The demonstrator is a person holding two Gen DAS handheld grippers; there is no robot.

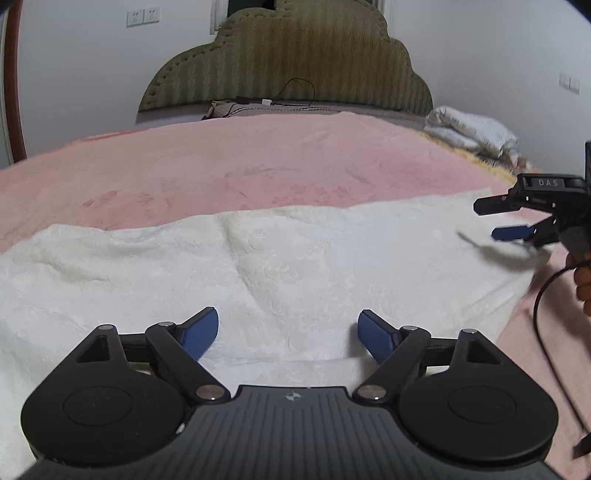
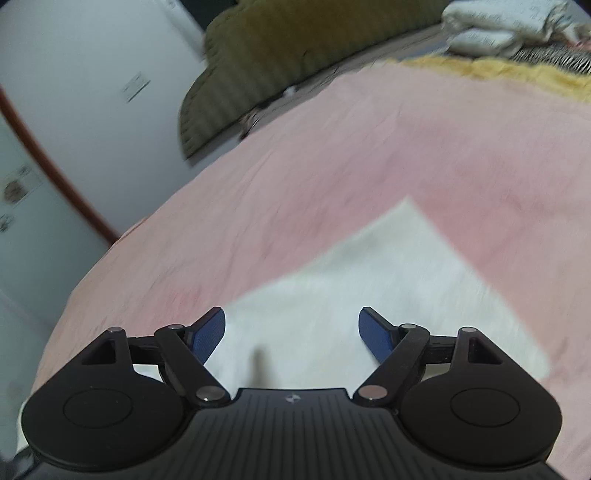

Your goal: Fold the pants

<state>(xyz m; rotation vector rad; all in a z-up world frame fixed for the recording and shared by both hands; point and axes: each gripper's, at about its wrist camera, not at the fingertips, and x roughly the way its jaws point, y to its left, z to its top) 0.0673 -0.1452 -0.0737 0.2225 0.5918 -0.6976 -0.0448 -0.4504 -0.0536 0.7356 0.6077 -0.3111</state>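
On pink bedspread [image 1: 221,166]: white pants [image 1: 295,266], both hand-held grippers wide apart.

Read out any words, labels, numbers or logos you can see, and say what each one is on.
"DAS": on the right claw, along its black top bar.
Small round emblem, no letters: on the left claw body; the same on the right claw's body in its own view.
Stickers on the door: too blurred to read.
Wall sockets: no readable marks.

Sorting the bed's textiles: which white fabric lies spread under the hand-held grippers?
The white pants, spread flat on the pink blanket; the other white bundle sits folded near the headboard.
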